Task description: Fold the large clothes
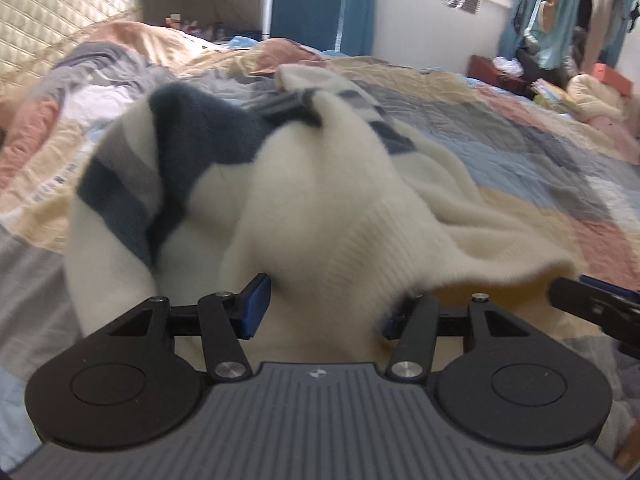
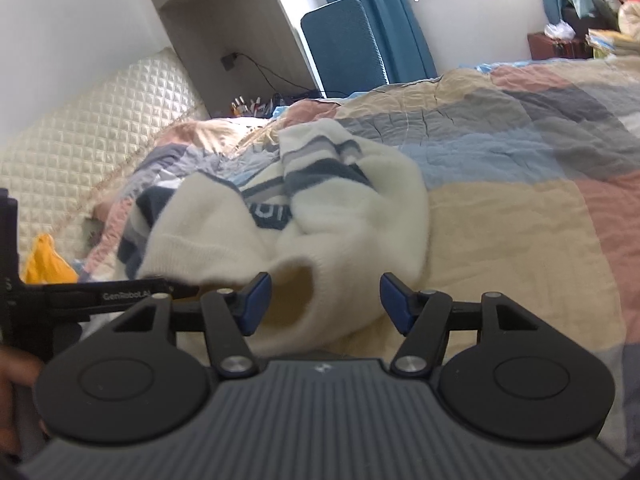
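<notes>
— The cream sweater with navy stripes lies bunched on the bed's patchwork quilt, nowhere near folded.
— Grippers?
— Left gripper has ribbed hem between its jaws; whether it pinches, I can't tell. Right gripper is released over the hem opening.
— Next?
— Probably grasp edges and spread it flat. The sleeves are buried, and the left view is blurred.

Fuzzy knit sweater, matt quilted cotton-looking bedspread, glossy padded headboard
</notes>
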A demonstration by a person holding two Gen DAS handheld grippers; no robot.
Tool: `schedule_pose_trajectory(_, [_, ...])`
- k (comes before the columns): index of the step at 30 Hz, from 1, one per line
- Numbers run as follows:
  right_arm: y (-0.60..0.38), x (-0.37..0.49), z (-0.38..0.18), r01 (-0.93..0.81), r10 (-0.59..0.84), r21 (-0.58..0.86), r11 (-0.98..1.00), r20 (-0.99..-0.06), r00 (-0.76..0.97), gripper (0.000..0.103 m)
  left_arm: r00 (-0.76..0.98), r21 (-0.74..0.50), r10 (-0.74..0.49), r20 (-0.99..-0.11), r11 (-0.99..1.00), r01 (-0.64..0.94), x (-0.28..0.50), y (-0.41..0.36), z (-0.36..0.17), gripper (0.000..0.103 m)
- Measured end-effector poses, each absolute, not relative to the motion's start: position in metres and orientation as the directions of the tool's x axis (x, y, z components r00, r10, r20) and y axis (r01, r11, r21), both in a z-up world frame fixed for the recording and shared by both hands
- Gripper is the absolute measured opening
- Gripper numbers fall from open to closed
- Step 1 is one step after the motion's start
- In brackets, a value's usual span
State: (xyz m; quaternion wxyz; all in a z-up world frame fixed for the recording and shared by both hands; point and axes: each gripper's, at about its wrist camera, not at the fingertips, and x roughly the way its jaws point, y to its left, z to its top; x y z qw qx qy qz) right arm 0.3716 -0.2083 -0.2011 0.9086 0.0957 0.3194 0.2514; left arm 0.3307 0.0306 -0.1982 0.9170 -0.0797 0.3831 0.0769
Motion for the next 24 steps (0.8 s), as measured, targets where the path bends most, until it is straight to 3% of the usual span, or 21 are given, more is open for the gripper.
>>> schedule_pose_trajectory(8, [-0.207,0.395,-0.220,-0.386,0.518,0.347,0.855,-0.538,0.665,0.037,0.749,-0.102,0.007,-0.662,0.990,-0.100,0.329,0.030,-0.214,0.061])
schedule_pose_trajectory(13, [-0.190,0.398,-0.223,-0.406,0.496,0.285,0.868,-0.533,0.686,0.012,0.768,-0.157,-0.069,-0.636,0.987,-0.041,0.320,0.031,-0.222,0.071])
schedule_pose_trajectory(16, [-0.189,0.398,-0.216,-0.403,0.501,0.297,0.866,-0.515,0.696,0.010,0.784,-0.169,-0.077,-0.617,0.985,-0.036,0.319,0.033,-0.229,0.071])
schedule_pose_trajectory(20, [-0.182,0.393,-0.197,-0.384,0.465,0.261,0.886,-0.482,0.743,0.010,0.814,-0.135,0.039,-0.580,0.980,-0.143,0.321,0.044,-0.240,0.070])
schedule_pose_trajectory(24, [-0.171,0.400,-0.202,-0.314,0.388,0.230,0.921,-0.486,0.783,0.010,0.863,-0.224,0.081,-0.499,0.950,-0.218,0.315,0.068,-0.237,0.057])
